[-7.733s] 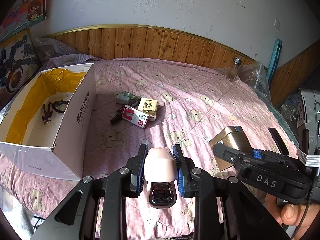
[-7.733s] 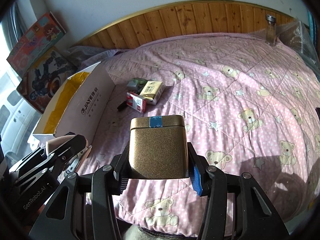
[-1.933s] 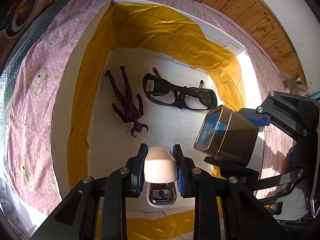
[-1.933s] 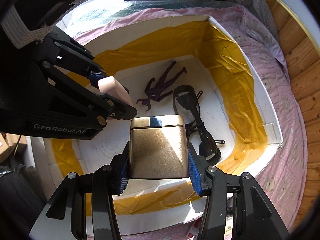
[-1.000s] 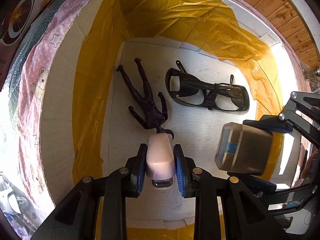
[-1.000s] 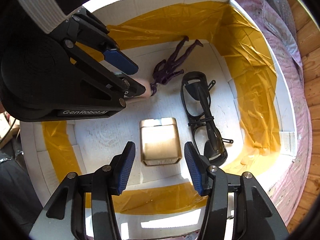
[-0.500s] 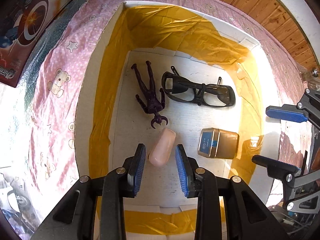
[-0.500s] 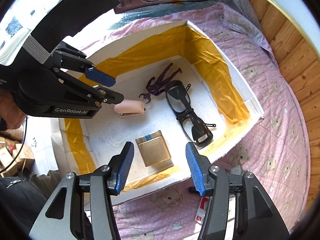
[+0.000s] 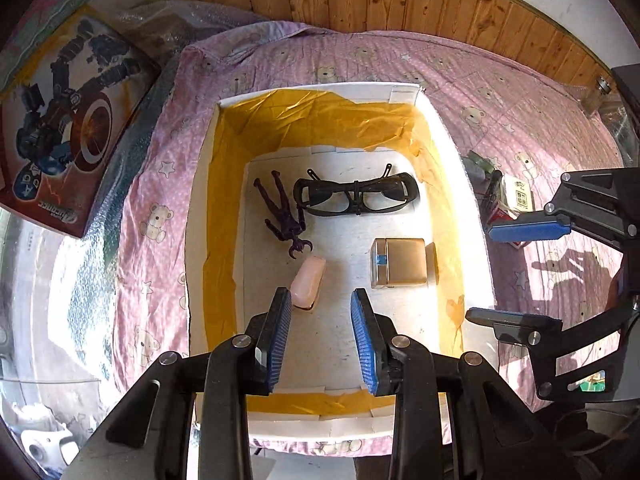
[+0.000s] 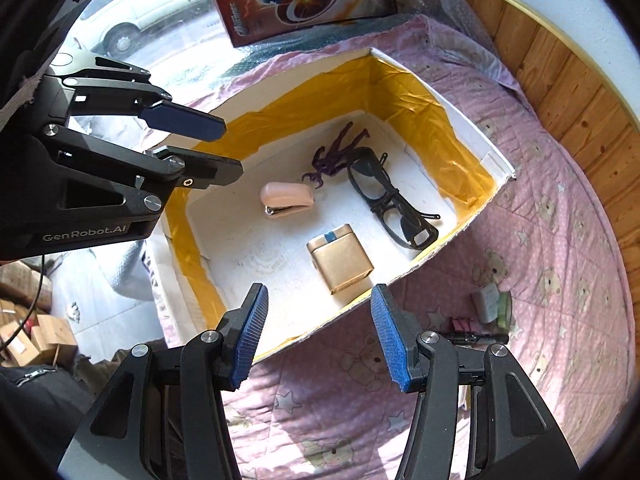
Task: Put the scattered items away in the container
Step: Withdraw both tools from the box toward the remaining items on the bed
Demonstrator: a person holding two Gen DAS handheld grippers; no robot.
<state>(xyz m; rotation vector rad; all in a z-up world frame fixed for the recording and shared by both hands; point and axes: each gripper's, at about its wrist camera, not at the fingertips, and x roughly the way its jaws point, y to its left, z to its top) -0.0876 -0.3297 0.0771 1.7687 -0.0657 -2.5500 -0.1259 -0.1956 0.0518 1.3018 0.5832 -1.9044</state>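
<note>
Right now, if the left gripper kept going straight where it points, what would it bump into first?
Probably the bare white floor of the box. The open left gripper aims between the pink stapler and the gold tin, touching neither, though depth is hard to judge.

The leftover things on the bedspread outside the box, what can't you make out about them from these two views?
- Left wrist view: the pile is partly behind the box wall and the right gripper; its count is unclear.
- Right wrist view: the items are small and blurred; labels are unreadable.
</note>
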